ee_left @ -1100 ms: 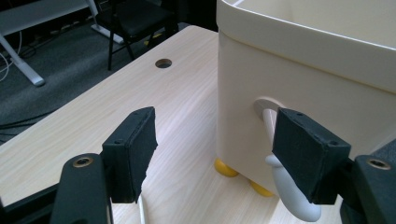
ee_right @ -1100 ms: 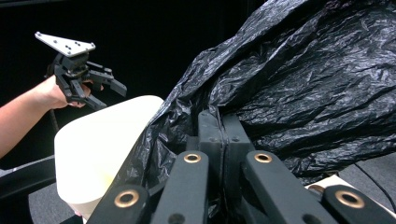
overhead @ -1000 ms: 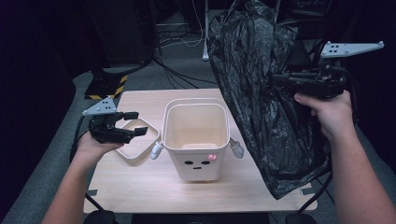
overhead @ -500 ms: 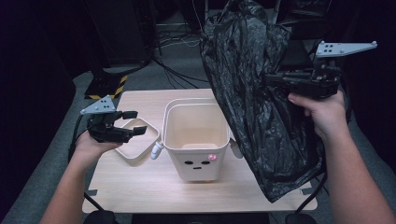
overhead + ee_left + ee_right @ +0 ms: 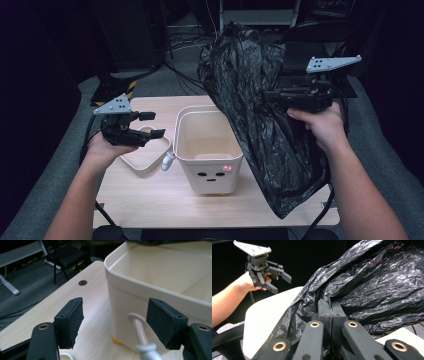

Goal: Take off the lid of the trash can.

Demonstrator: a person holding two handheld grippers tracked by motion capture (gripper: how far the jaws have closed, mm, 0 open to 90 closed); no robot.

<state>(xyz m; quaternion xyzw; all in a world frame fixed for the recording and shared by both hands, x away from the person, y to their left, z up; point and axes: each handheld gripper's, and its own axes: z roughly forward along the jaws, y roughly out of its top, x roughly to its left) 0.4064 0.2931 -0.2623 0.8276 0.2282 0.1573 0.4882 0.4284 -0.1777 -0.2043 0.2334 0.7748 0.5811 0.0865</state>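
A big crumpled black plastic bag [image 5: 260, 115] hangs in the air over the right half of the table, its lower end past the front edge. My right gripper [image 5: 267, 95] is shut on the bag's film [image 5: 372, 287], jaws pressed together. A cream bin with a small face [image 5: 207, 150] stands open in the middle of the table, the bag's left side just over its right rim. My left gripper [image 5: 152, 125] stands open to the left of the bin [image 5: 160, 280], nothing between its jaws, level with the bin's side handle [image 5: 141, 336].
The bin's cream lid [image 5: 145, 155] lies flat on the light wooden table [image 5: 150, 200], under my left hand. A round hole [image 5: 82, 282] pierces the tabletop at the far side. Cables, chair legs and dark floor lie beyond the table.
My right gripper has carried the bag to the left, so it now overlaps the bin's right rim. The left gripper has stayed where it was, open.
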